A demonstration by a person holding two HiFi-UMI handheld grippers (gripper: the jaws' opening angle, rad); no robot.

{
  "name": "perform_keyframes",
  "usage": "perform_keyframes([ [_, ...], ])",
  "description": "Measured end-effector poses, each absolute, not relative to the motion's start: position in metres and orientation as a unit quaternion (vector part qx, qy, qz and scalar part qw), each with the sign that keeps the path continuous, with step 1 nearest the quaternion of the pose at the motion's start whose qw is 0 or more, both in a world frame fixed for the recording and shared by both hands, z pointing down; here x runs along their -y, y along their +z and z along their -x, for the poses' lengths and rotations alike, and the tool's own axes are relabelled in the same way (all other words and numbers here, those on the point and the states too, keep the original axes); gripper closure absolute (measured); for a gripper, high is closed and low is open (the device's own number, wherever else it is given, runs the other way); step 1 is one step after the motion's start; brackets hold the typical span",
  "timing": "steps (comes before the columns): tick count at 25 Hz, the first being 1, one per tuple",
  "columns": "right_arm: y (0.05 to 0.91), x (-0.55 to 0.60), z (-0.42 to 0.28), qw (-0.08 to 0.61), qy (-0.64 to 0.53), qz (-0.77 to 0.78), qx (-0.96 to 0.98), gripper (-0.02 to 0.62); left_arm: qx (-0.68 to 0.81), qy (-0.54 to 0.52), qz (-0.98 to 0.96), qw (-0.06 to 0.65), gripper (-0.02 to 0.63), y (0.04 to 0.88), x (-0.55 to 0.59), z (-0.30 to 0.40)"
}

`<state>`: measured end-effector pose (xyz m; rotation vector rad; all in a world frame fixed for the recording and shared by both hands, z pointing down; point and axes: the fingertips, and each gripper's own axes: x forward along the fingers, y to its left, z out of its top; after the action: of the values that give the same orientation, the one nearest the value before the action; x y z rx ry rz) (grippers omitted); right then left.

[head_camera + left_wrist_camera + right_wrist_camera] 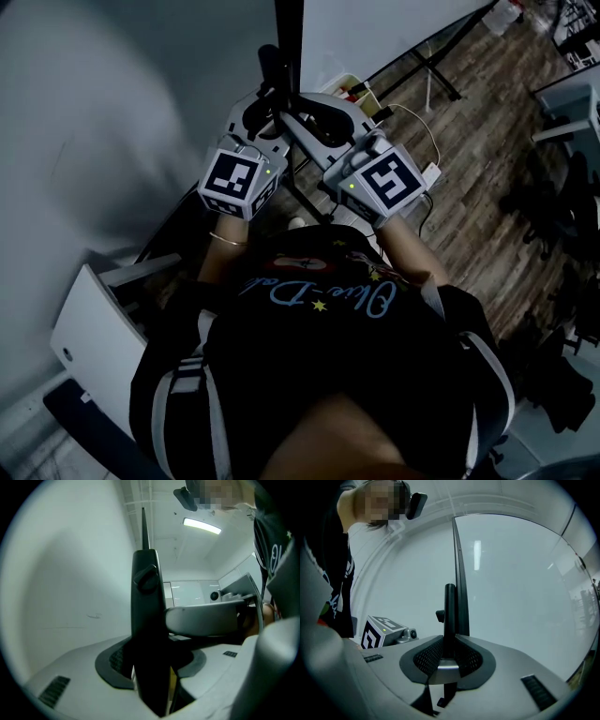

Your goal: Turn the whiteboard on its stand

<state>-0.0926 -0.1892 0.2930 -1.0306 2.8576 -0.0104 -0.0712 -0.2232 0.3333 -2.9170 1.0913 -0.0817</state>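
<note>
Both grippers are closed on the same upright. The left gripper [150, 667] clamps the dark stand post [147, 620] below its knob [145, 576]. The right gripper [447, 663] pinches the post where the whiteboard [515, 597] edge rises just behind it. In the head view the two sit side by side and near each other, left gripper [265, 105] and right gripper [314, 127], so neither arm is clearly nearer.

The whiteboard [375, 33] stands edge-on to the person. Its long edge runs straight up from the grippers and its face runs away to the right. The turn probably calls for a sideways push across that edge.

There is no tabletop. The stand rests on a wood floor [469, 141], with a cable trailing near the stand's feet.
</note>
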Motion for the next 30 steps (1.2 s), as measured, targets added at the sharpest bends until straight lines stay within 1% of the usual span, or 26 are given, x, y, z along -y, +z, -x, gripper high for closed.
perform_keyframes([
  [16,0.293,0.189,0.098,0.046,-0.005,0.32,-0.946,0.523,-0.37,-0.03,0.929,0.002,0.407,0.333,0.225,0.077],
  [30,0.293,0.17,0.127,0.041,0.002,0.302,-0.952,0.525,-0.394,-0.039,0.918,0.004,0.408,0.333,0.209,0.107],
])
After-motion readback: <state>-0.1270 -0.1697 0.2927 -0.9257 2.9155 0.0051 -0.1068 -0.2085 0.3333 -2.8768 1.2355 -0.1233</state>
